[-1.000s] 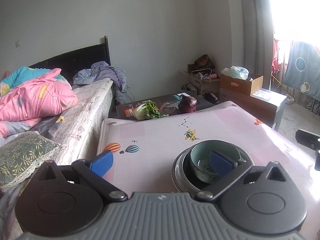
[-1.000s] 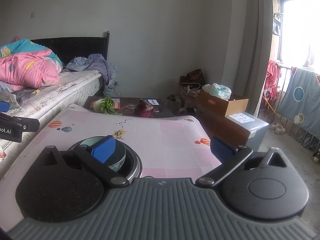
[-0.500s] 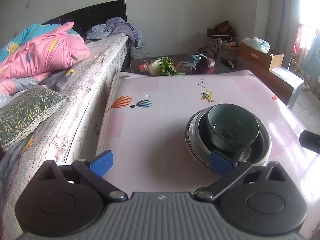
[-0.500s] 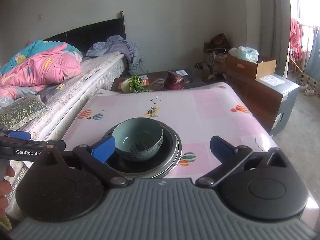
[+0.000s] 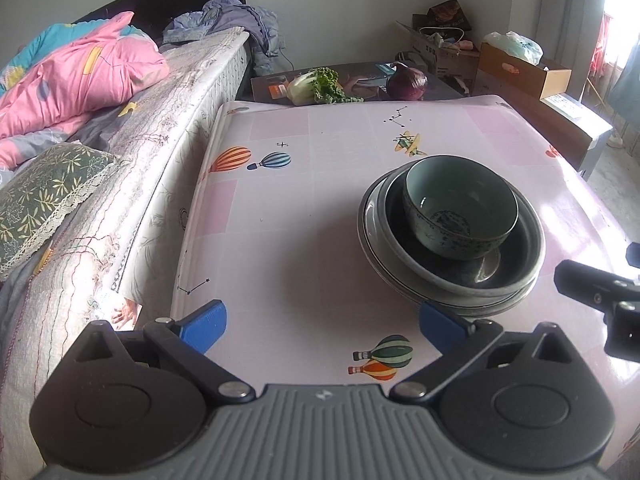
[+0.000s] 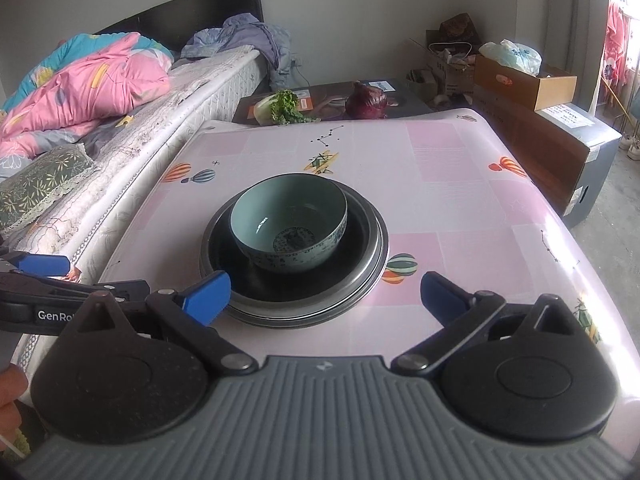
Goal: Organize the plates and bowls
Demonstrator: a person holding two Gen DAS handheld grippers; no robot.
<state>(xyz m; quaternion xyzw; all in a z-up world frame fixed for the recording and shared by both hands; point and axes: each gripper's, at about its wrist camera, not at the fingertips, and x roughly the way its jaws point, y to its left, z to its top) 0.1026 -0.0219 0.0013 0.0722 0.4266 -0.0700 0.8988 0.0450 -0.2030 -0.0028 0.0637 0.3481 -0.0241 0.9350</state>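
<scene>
A teal bowl (image 5: 460, 208) (image 6: 290, 222) with a blue pattern sits inside a dark bowl (image 5: 516, 256) (image 6: 356, 248), which rests on stacked grey plates (image 5: 370, 220) (image 6: 376, 272) on the pink table. My left gripper (image 5: 322, 320) is open and empty above the table, left of and nearer than the stack. My right gripper (image 6: 326, 294) is open and empty just in front of the stack, its left finger over the plates' near rim. The right gripper shows at the right edge of the left wrist view (image 5: 596, 284).
The pink tablecloth (image 5: 304, 208) (image 6: 460, 184) has balloon prints. A bed (image 5: 120, 128) with a pink quilt lies along the table's left side. A cabbage (image 5: 316, 86) and a red onion (image 5: 406, 84) sit on a low stand behind. Cardboard boxes (image 6: 524, 80) stand at the right.
Both grippers have risen and tilted down, so the table and the dish stack show from higher up. Both jaws stay open. The stack has not moved.
</scene>
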